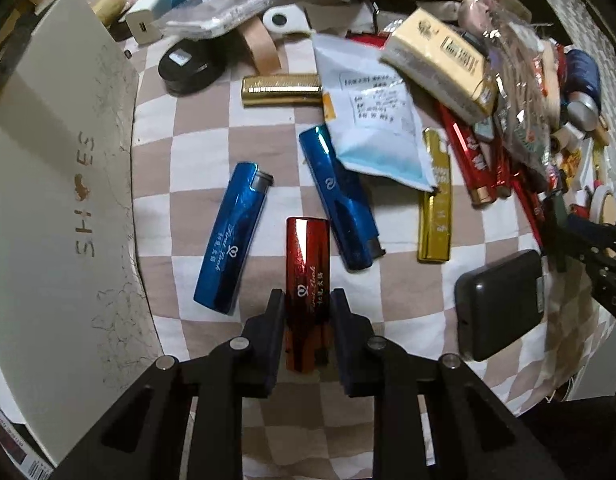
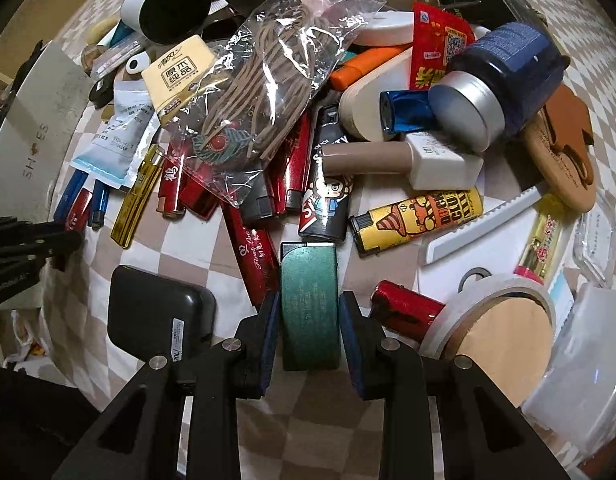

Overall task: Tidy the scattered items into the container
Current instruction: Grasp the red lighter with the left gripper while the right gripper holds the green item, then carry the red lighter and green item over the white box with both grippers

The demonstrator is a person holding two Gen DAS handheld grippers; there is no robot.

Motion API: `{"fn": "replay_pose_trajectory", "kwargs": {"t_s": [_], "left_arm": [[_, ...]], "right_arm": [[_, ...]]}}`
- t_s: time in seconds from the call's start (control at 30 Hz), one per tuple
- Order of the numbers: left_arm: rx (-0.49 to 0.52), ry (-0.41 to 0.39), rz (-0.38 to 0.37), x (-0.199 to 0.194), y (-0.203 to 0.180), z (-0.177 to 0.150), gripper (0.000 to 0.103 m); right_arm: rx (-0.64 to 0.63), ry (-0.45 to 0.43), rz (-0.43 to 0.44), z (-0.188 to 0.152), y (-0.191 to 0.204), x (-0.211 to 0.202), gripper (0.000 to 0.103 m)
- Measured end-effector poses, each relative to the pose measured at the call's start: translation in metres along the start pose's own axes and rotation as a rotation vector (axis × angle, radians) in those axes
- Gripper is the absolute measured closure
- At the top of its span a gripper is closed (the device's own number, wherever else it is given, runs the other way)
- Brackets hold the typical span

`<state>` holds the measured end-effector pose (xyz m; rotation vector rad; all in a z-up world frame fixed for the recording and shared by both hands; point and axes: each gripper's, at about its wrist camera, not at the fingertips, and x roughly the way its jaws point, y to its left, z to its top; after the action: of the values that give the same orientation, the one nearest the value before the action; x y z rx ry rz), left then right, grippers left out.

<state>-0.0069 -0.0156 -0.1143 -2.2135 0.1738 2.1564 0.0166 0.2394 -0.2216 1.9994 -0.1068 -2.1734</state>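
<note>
Both grippers look mid-pick, one lighter each.

Left gripper (image 1: pixel 307 312): fingers sit on either side of the red lighter (image 1: pixel 307 280), pads touching or very nearly touching its lower body. Reads as clamped on it; whether it's off the checkered cloth (image 1: pixel 196 120) yet, can't tell. Just beyond lie two blue lighters (image 1: pixel 232 236) (image 1: pixel 340 200) and a gold lighter (image 1: pixel 435 200), loose and flat on the cloth. A white pouch (image 1: pixel 372 120) overlaps the far end of one blue lighter.

Right gripper (image 2: pixel 308 328): jaws bracket a green lighter (image 2: pixel 308 304), left pad against its side, right pad at the edge with at most a sliver of gap. Judgement: closing or just closed. A black case (image 2: pixel 156 304) sits close on its left and a tape roll (image 2: pixel 504 320) close on its right, over a short red lighter (image 2: pixel 408 308). Farther out is the main heap: red lighters, a yellow lighter (image 2: pixel 418 220), a plastic bag of cords (image 2: pixel 276 60), a navy jar (image 2: pixel 504 80).

The container is most likely the white shoe box (image 1: pixel 60 160) at far left. Only its wall shows in both views, interior hidden, so no count of what's inside.

Next move calls for a firm squeeze, a straight lift clear of the neighbours, then a carry leftward over the box wall before the jaws part. The right arm has the longer reach and crosses the left's path, so stagger them.
</note>
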Motion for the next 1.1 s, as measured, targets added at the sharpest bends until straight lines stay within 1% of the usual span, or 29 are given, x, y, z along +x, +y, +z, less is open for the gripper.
{"fn": "replay_pose_trajectory", "kwargs": {"t_s": [0.23,0.37,0.53,0.57,0.6,0.67,0.7,0.73,0.77,0.8,0.83,0.93,1.1], "left_arm": [[0.018,-0.020,0.058,-0.010,-0.009,0.009,0.080],[0.033,-0.020,0.094,-0.015,-0.015,0.015,0.080],[0.025,-0.031,0.087,-0.025,-0.015,0.020,0.080],[0.020,-0.033,0.091,-0.027,-0.014,0.021,0.076],[0.016,-0.036,0.094,-0.030,-0.013,0.022,0.068],[0.007,-0.041,0.102,-0.035,-0.012,0.024,0.063],[0.003,-0.043,0.106,-0.037,-0.011,0.025,0.063],[-0.002,-0.046,0.110,-0.040,-0.010,0.026,0.063],[-0.002,-0.044,0.103,-0.042,-0.012,0.027,0.068],[0.001,-0.039,0.087,-0.044,-0.015,0.028,0.079],[0.009,-0.036,0.084,-0.047,-0.018,0.028,0.081],[0.033,-0.030,0.092,-0.055,-0.025,0.027,0.081],[0.039,-0.045,0.064,-0.076,-0.028,0.026,0.081]], "right_arm": [[-0.036,-0.008,-0.015,-0.001,0.007,0.000,0.073],[-0.084,0.000,0.004,-0.004,0.019,-0.002,0.073],[-0.109,-0.003,0.033,-0.008,0.033,-0.006,0.073],[-0.112,-0.004,0.039,-0.008,0.035,-0.007,0.073],[-0.114,-0.005,0.045,-0.009,0.037,-0.008,0.073],[-0.114,-0.013,0.055,-0.008,0.041,-0.010,0.073],[-0.114,-0.017,0.060,-0.007,0.042,-0.012,0.073],[-0.111,-0.021,0.067,-0.006,0.043,-0.013,0.073],[-0.108,-0.026,0.072,-0.005,0.043,-0.015,0.073],[-0.099,-0.033,0.073,-0.003,0.042,-0.017,0.073],[-0.088,-0.040,0.074,-0.001,0.041,-0.019,0.073],[-0.039,-0.058,0.080,0.009,0.032,-0.024,0.073],[0.057,-0.103,0.093,0.020,0.014,-0.044,0.073]]}}
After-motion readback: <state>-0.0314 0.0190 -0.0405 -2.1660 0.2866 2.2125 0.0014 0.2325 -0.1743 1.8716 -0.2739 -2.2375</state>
